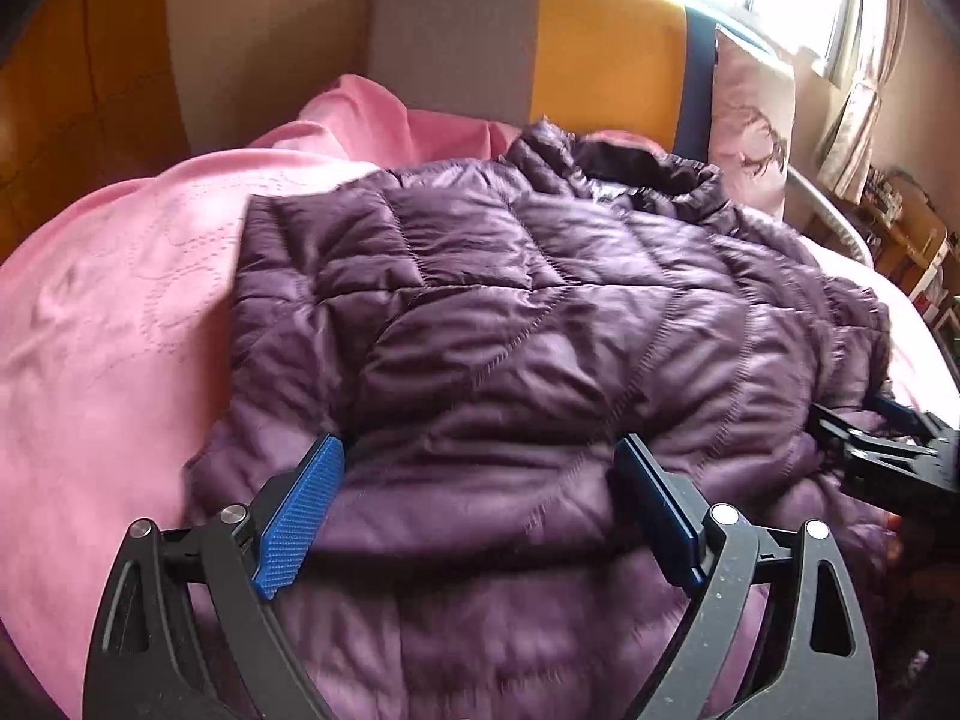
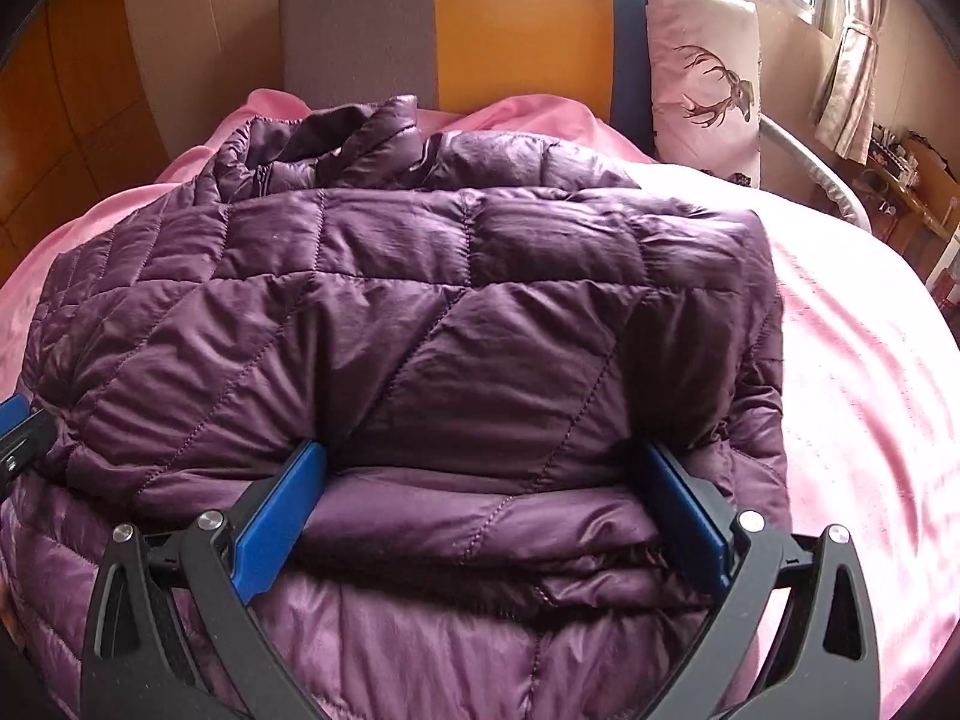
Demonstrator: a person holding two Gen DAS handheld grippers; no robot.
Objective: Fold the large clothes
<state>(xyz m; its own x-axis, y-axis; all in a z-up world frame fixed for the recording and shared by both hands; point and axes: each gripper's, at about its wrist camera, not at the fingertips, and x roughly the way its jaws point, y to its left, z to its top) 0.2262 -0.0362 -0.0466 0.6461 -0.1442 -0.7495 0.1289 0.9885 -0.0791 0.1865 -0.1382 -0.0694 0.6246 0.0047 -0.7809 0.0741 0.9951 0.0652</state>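
Jacket [image 2: 420,324], purple and quilted, spread on a pink blanket [image 1: 120,300] ahead of both sets of jaws, collar at the far end toward the headboard [image 2: 510,18]. Lower part already doubled up over the body, the fold's thick rounded edge lying right between the jaws in the right wrist view. Right gripper [image 2: 486,510]: jaws spread wide, one blue pad at each side of that edge, at most brushing the cloth, nothing pinched. Left gripper [image 1: 480,510]: jaws likewise wide apart, straddling the near quilted bulge, empty. Each gripper's black frame just visible at the edge of the other's view, so side by side along the near edge.

Step in hand, by the look of it: release after a bottom-up fold, or a fresh reach for the doubled edge; impossible to tell which. Next move likely calls for closing on all the stacked layers together, since puffy, slippery fabric springs back, then carrying the edge toward the collar with both grippers level.
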